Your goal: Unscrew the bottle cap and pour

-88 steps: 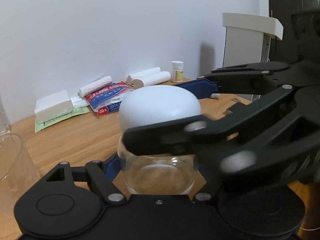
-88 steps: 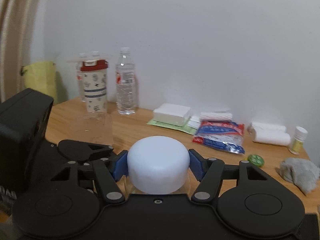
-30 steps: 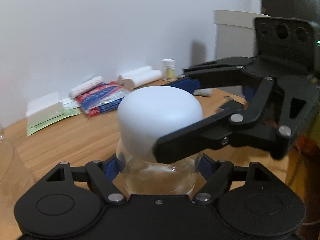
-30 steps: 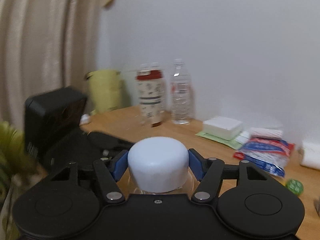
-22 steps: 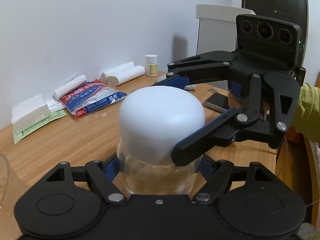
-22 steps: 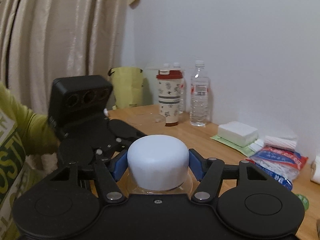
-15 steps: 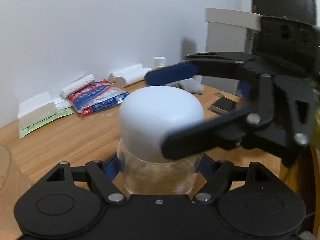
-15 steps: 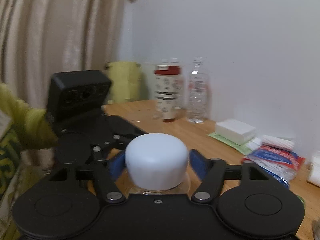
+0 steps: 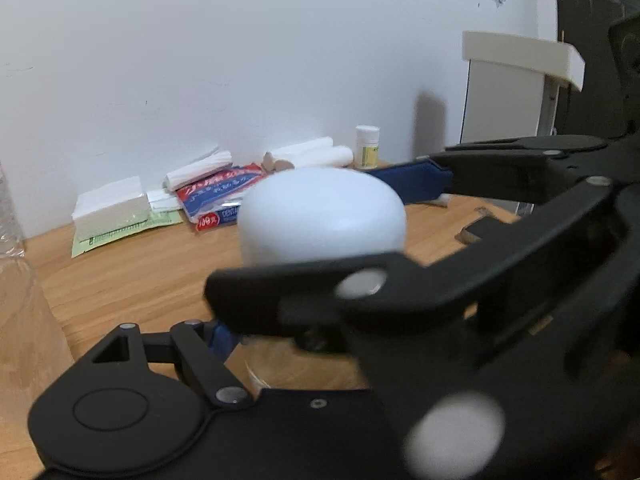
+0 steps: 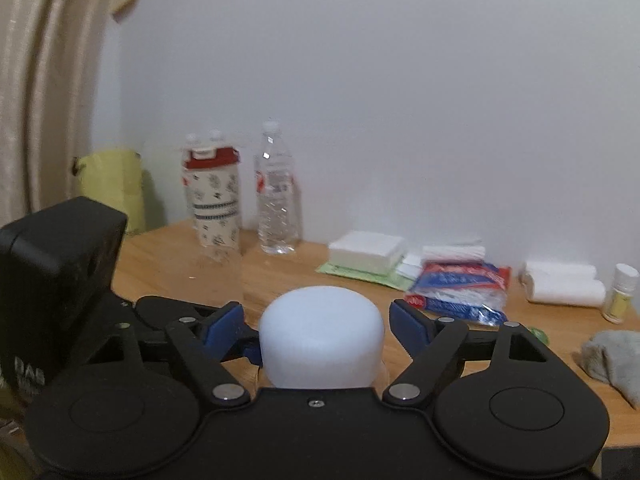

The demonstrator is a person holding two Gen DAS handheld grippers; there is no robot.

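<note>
A clear bottle with a white domed cap (image 9: pixel 320 216) stands on the wooden table. My left gripper (image 9: pixel 316 344) is shut on the bottle's clear body below the cap, largely hidden behind the right gripper's arm. In the right wrist view the cap (image 10: pixel 320 336) sits between my right gripper's (image 10: pixel 320 320) blue pads (image 10: pixel 408 320), which stand apart from it on both sides, so it is open. A clear glass (image 9: pixel 24 320) stands at the left edge of the left wrist view.
Along the wall lie a white box (image 10: pixel 368 252), a red and blue packet (image 10: pixel 460 284), white rolls (image 10: pixel 564 284) and a small pill bottle (image 10: pixel 620 292). A water bottle (image 10: pixel 276 200), a patterned tumbler (image 10: pixel 212 204) and a grey cloth (image 10: pixel 612 356) are also on the table.
My right gripper has swung back round the cap and its pads have opened away from it. The left gripper still holds the bottle.
</note>
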